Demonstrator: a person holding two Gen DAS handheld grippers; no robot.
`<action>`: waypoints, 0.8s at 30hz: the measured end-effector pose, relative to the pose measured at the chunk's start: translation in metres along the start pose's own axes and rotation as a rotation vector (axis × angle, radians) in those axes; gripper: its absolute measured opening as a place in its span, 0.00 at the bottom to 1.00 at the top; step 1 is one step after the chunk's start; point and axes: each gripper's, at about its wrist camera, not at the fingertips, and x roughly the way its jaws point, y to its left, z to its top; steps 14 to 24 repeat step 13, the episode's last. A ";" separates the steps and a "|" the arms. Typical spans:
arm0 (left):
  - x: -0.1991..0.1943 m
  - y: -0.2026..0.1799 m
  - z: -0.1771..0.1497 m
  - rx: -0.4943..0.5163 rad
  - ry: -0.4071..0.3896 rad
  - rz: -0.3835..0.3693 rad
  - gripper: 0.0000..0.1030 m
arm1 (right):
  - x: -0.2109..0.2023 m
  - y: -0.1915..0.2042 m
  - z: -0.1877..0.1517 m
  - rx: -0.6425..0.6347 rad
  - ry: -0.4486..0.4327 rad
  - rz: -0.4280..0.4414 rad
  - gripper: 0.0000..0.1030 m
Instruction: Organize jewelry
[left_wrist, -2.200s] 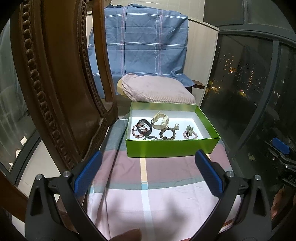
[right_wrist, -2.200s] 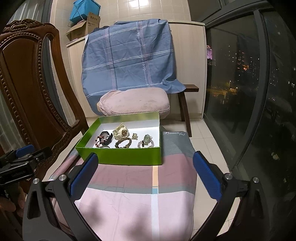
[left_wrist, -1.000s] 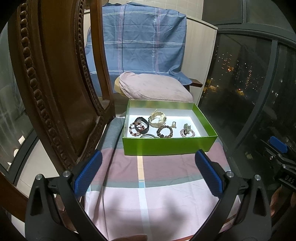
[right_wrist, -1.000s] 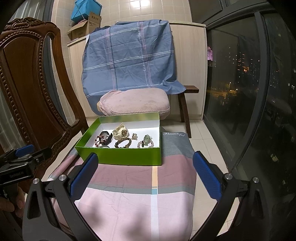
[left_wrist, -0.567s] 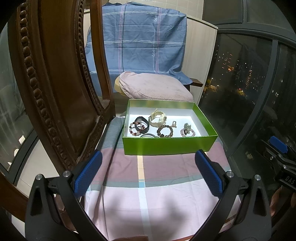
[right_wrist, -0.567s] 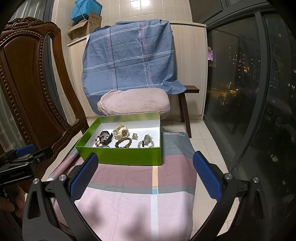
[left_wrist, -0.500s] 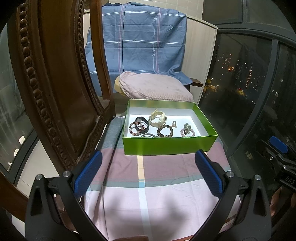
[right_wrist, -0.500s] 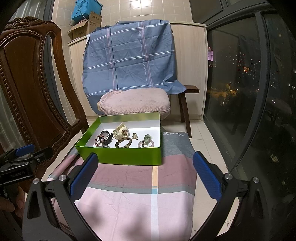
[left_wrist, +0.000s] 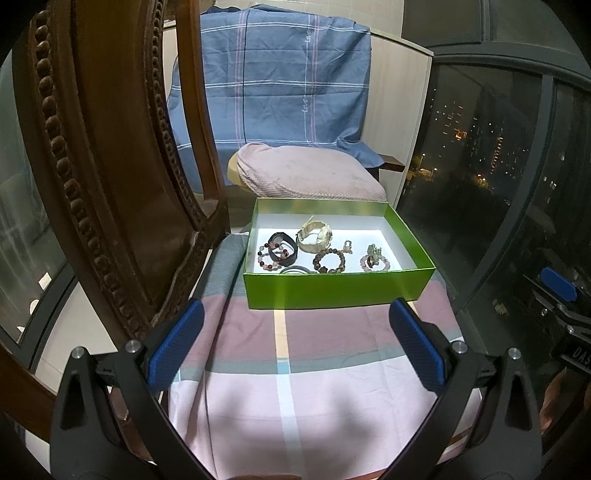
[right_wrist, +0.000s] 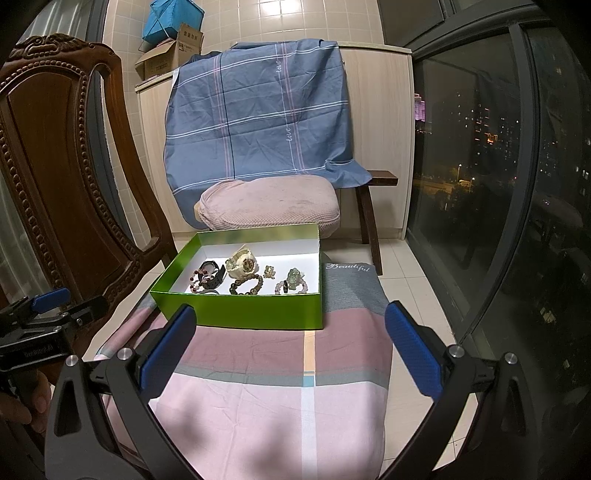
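Green box (left_wrist: 338, 290) sits at the far end of a pink-and-grey striped cloth (left_wrist: 288, 369), open top. Inside, on its white floor: cream watch (left_wrist: 316, 238), black watch (left_wrist: 282, 249) over a red bead bracelet (left_wrist: 266, 258), brown bead bracelet (left_wrist: 328, 261), pink bead bracelet (left_wrist: 375, 261), small charm (left_wrist: 347, 246).

Left gripper (left_wrist: 293, 341) spread wide, empty, near end of cloth. Right gripper (right_wrist: 290, 345) likewise spread and empty, short of the box. Carved wooden chair (right_wrist: 55, 177) at left; cushion (right_wrist: 269, 205) beyond the box.
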 end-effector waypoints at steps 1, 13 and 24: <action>0.000 0.000 0.000 0.001 -0.001 0.002 0.96 | 0.000 0.000 0.000 0.000 0.000 -0.001 0.97; 0.002 0.002 0.000 -0.002 0.014 0.004 0.96 | 0.000 0.001 0.000 -0.001 0.001 -0.001 0.97; 0.002 0.002 0.000 -0.002 0.014 0.004 0.96 | 0.000 0.001 0.000 -0.001 0.001 -0.001 0.97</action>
